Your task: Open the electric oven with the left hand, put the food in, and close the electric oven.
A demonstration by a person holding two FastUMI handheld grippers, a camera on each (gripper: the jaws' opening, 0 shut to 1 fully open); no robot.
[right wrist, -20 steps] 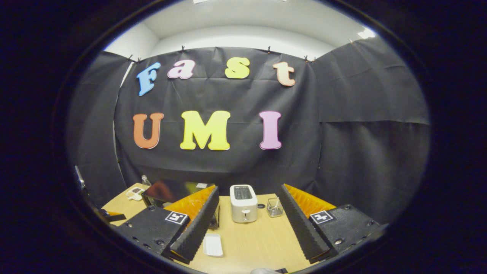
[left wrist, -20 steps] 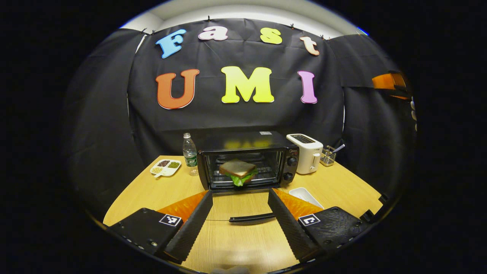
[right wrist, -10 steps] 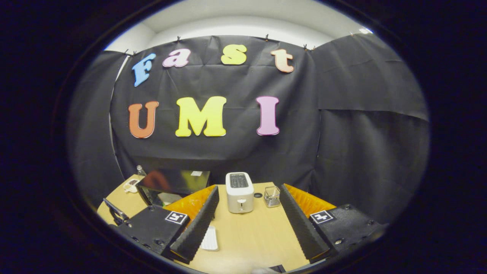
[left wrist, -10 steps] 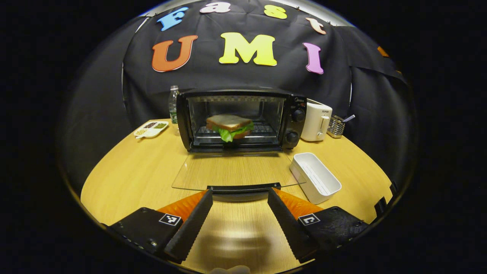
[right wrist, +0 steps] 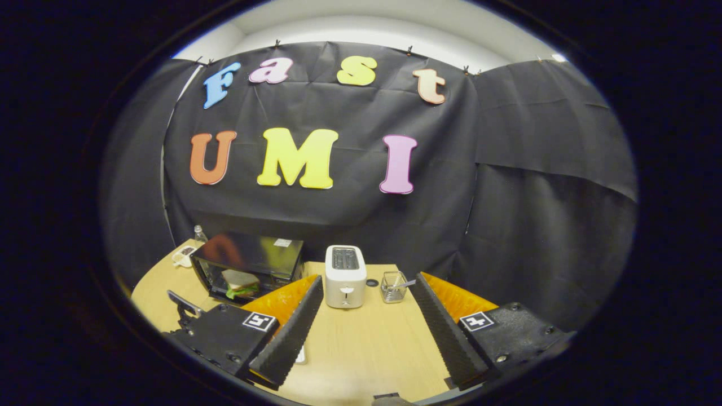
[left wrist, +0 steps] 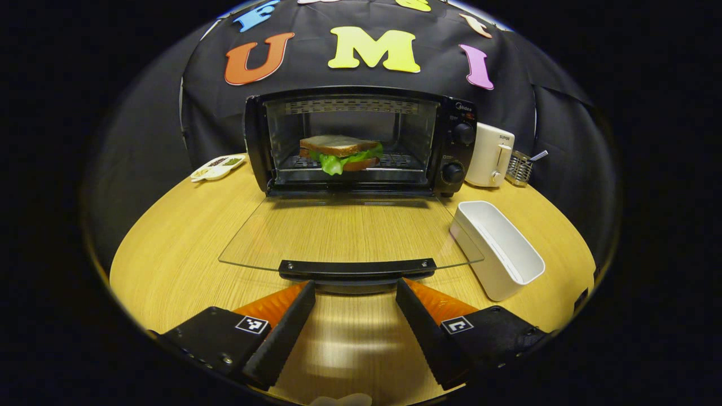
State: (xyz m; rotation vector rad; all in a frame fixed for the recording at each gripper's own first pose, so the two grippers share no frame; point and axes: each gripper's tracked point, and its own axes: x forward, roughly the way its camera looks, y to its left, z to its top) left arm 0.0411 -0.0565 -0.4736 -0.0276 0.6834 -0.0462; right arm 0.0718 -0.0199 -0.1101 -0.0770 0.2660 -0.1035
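Left gripper (left wrist: 354,293): fingers spread wide, nothing between them, tips just short of the door handle (left wrist: 357,267) and flanking it. Can't tell if either tip touches the handle; no grasp visible. Below the fingers, bare wooden table (left wrist: 169,254) with a soft glare patch.

Glass door (left wrist: 350,232) of the electric oven (left wrist: 361,141) is fully down, lying flat just above the tabletop, handle at its near edge. Oven cavity open. Sandwich (left wrist: 340,152) sits on the wire rack inside, bread on top, lettuce hanging out the front edge. Two knobs on the oven's right-hand panel.

Beside the door's right edge: white rectangular tray (left wrist: 499,248), empty, angled toward the oven. Farther back on that side, white toaster (left wrist: 489,157) just beside the oven, then a small wire basket (left wrist: 519,168) with a utensil handle sticking out. Left of the oven, a white divided dish (left wrist: 217,167) with small portions of food. Behind everything, the black cloth wall.

Right gripper (right wrist: 366,321): fingers also wide apart, empty, held up above the table and touching nothing. In the right gripper view the toaster (right wrist: 345,276) and wire basket (right wrist: 393,286) stand beyond the fingers, the oven (right wrist: 248,270) off to the left with the sandwich (right wrist: 241,283) visible inside. A water bottle's top (right wrist: 198,232) pokes up behind the oven, divided dish (right wrist: 183,256) near it. Above the cloth wall, a white wall and ceiling strip.
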